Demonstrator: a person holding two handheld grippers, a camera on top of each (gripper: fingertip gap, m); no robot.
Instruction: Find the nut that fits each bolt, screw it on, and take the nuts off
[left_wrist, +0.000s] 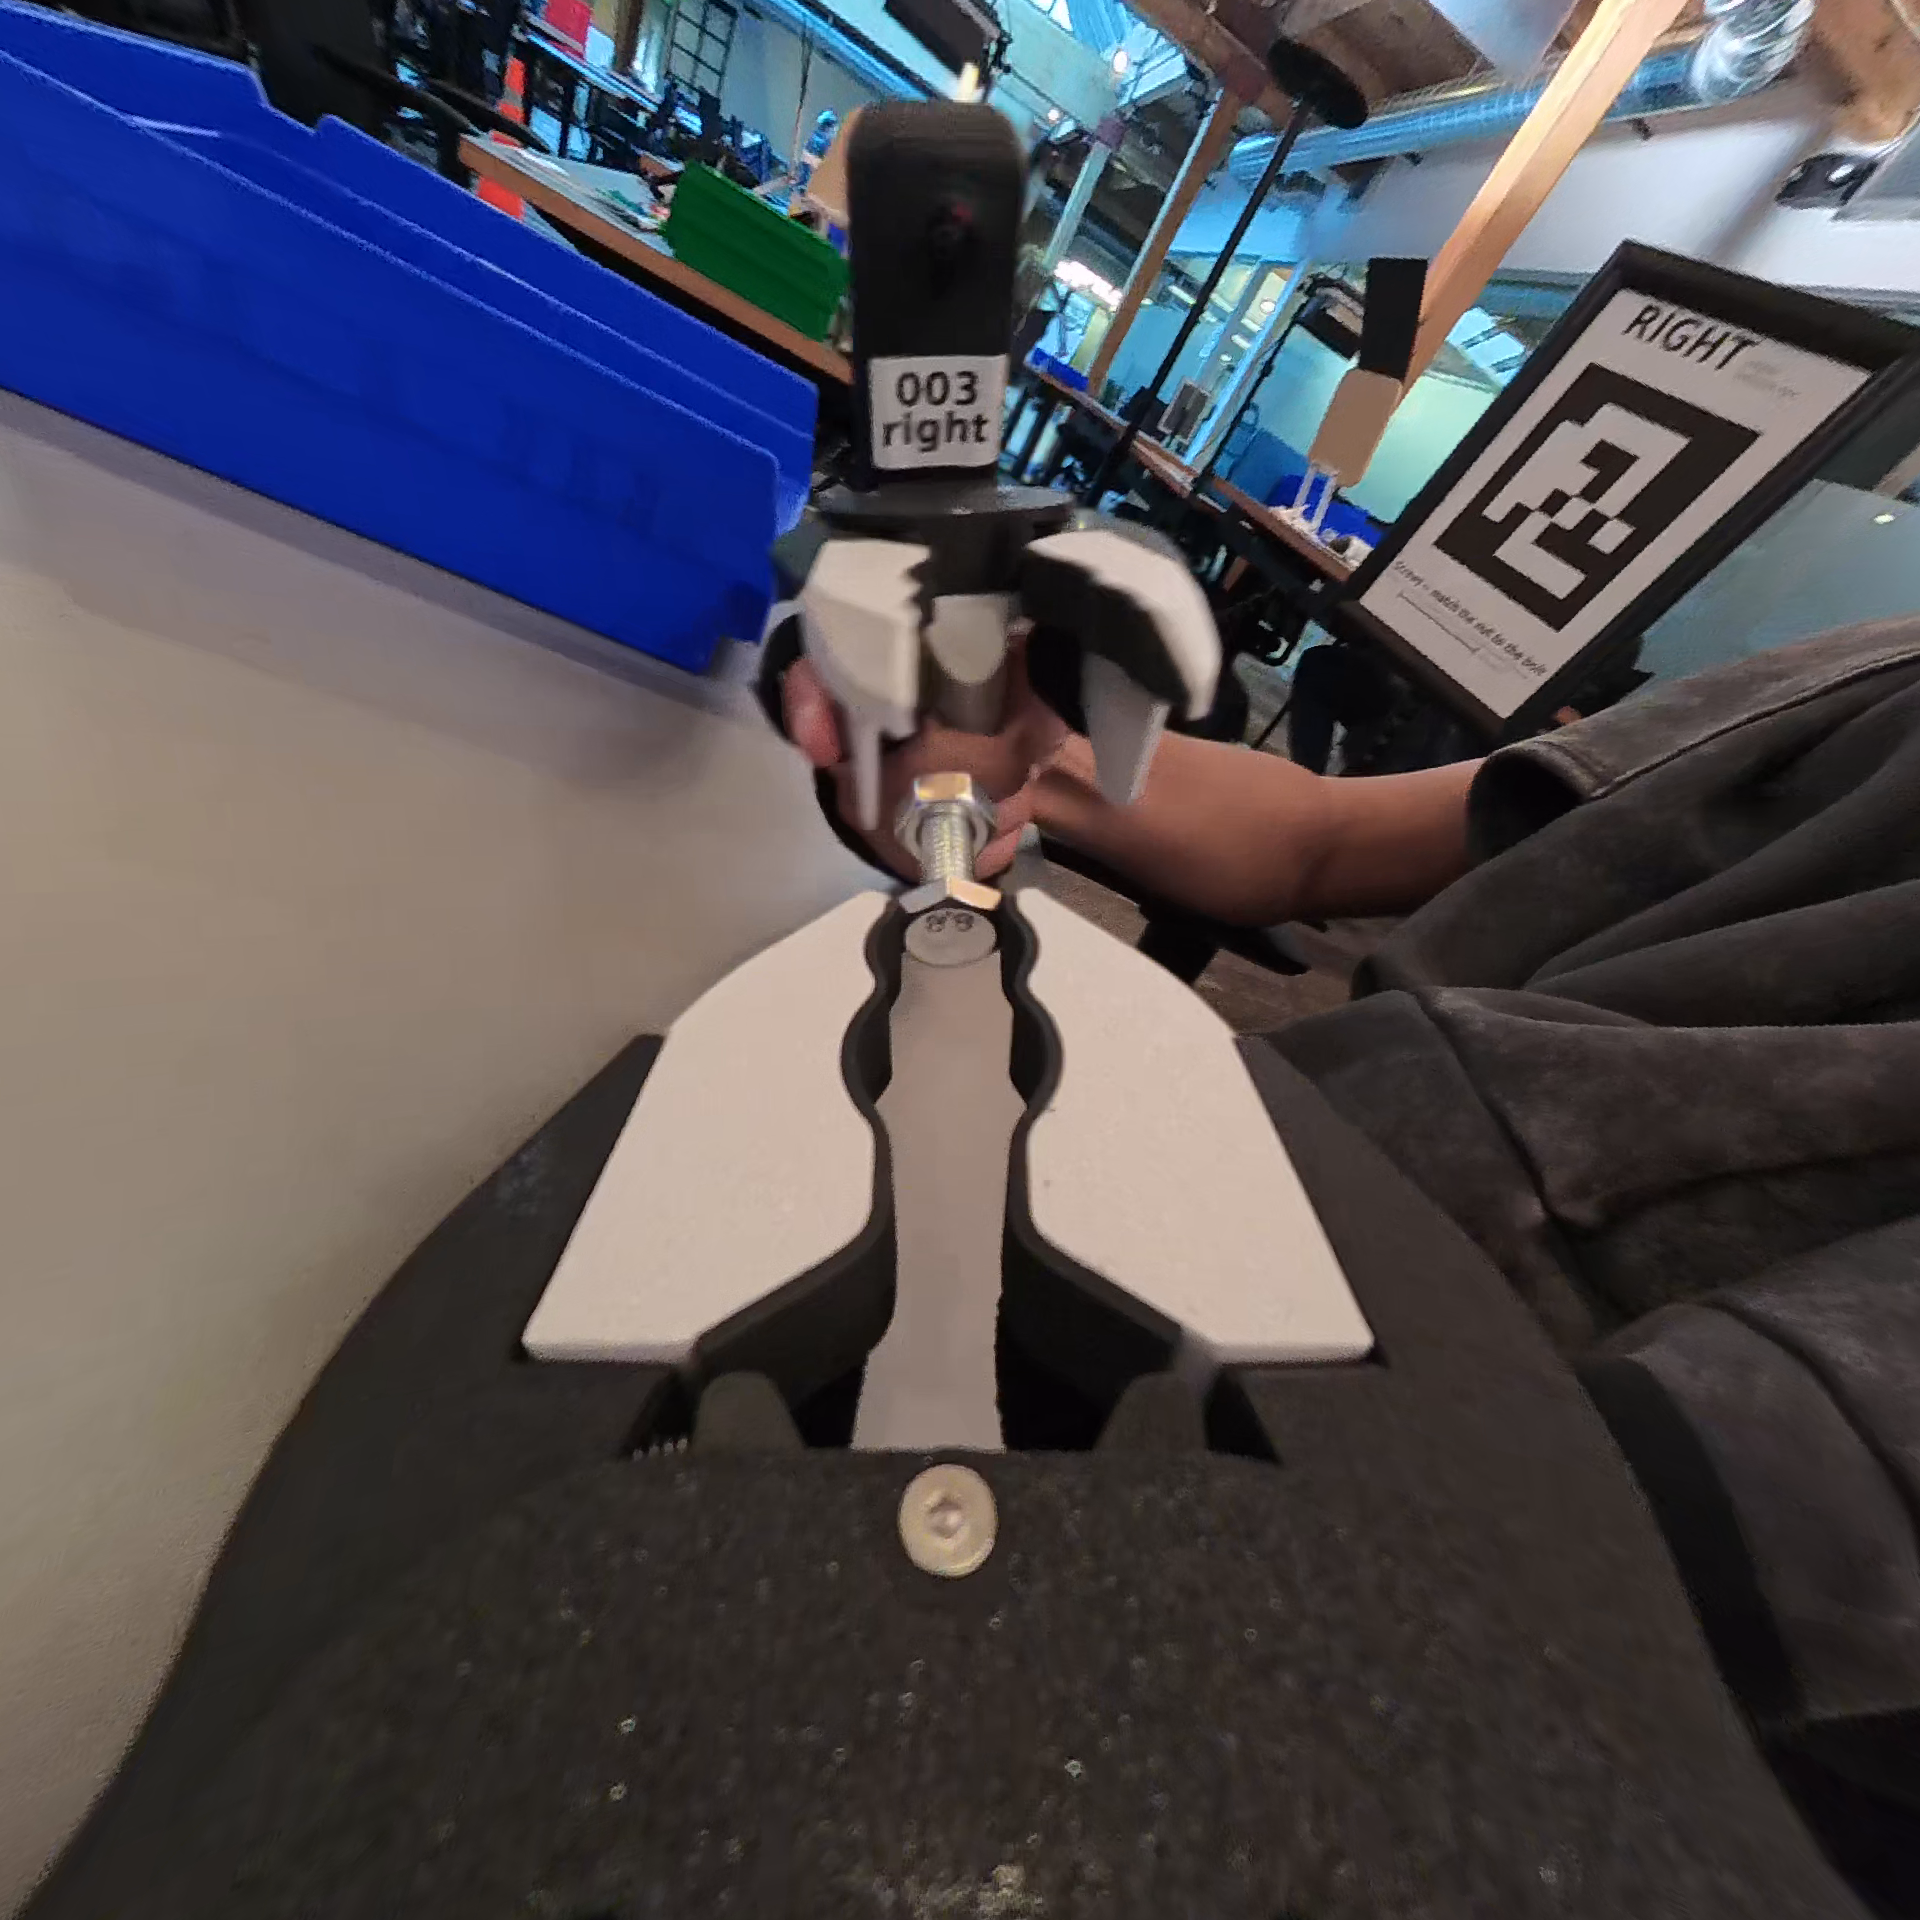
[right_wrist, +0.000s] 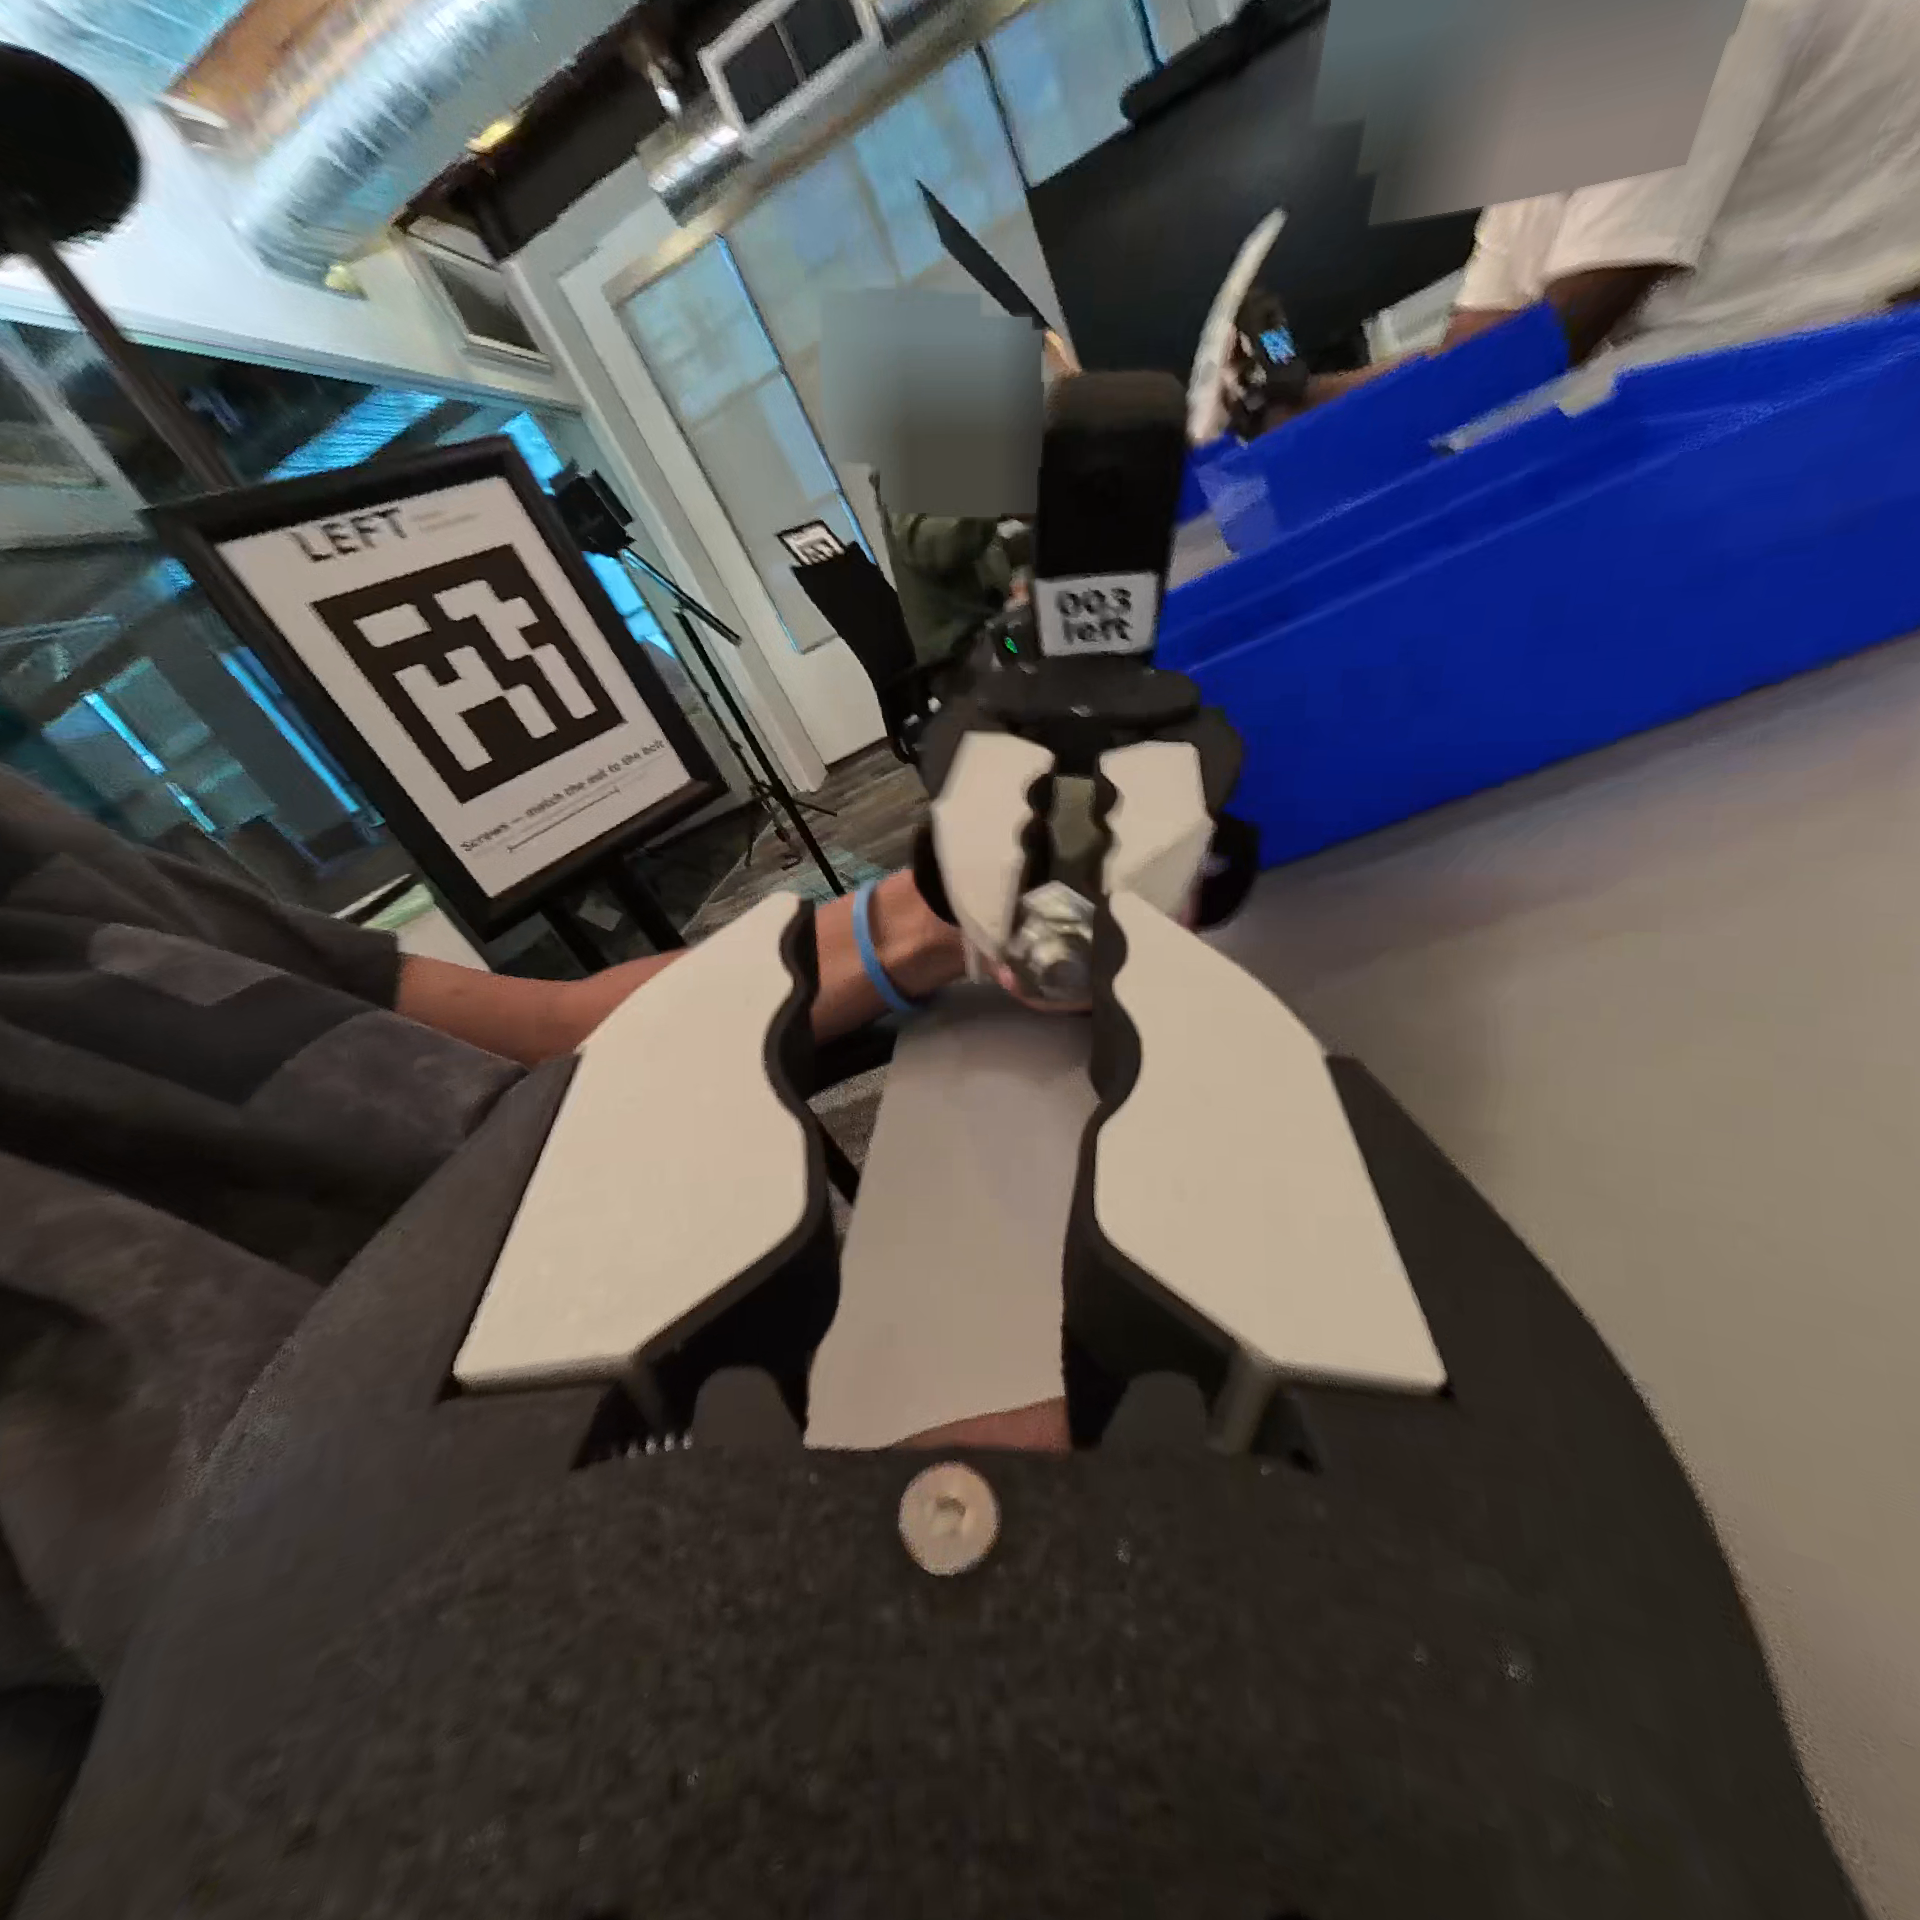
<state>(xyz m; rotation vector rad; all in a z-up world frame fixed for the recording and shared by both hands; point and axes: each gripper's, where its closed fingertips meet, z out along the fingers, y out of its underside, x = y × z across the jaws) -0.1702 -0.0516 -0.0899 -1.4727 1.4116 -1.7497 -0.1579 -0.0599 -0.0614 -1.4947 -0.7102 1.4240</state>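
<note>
In the left wrist view, the pale tabletop (left_wrist: 208, 935) fills the left side, with stacked blue bins (left_wrist: 364, 343) lying along its far edge. At the centre, the left gripper (left_wrist: 948, 904) has its fingers drawn narrow, clamped on the hex head of a silver bolt (left_wrist: 948, 862) whose threaded shank points away from the camera. A hex nut (left_wrist: 940, 808) sits threaded partway along that shank, near its far end. Beyond it the right gripper (left_wrist: 997, 769) faces back, its white fingers (left_wrist: 868, 665) spread wide on either side of the nut; the left-hand fingertip is just beside the nut, and contact cannot be told. A hand (left_wrist: 935, 748) grips that gripper's body behind the fingers, and a dark sleeve (left_wrist: 1610, 987) fills the right side. A framed marker sign (left_wrist: 1600, 499) stands behind it.

In the right wrist view, another framed marker sign (right_wrist: 447, 675) stands at left behind the person's forearm, which wears a blue wristband (right_wrist: 873, 961). At the centre, the right gripper's own fingers (right_wrist: 1195, 1039) stand wide apart, and the blurred metal bolt-and-nut (right_wrist: 1049, 940) lies between their tips, held by the narrow-set left gripper opposite. Blue bins (right_wrist: 1558, 623) line the tabletop at right.
</note>
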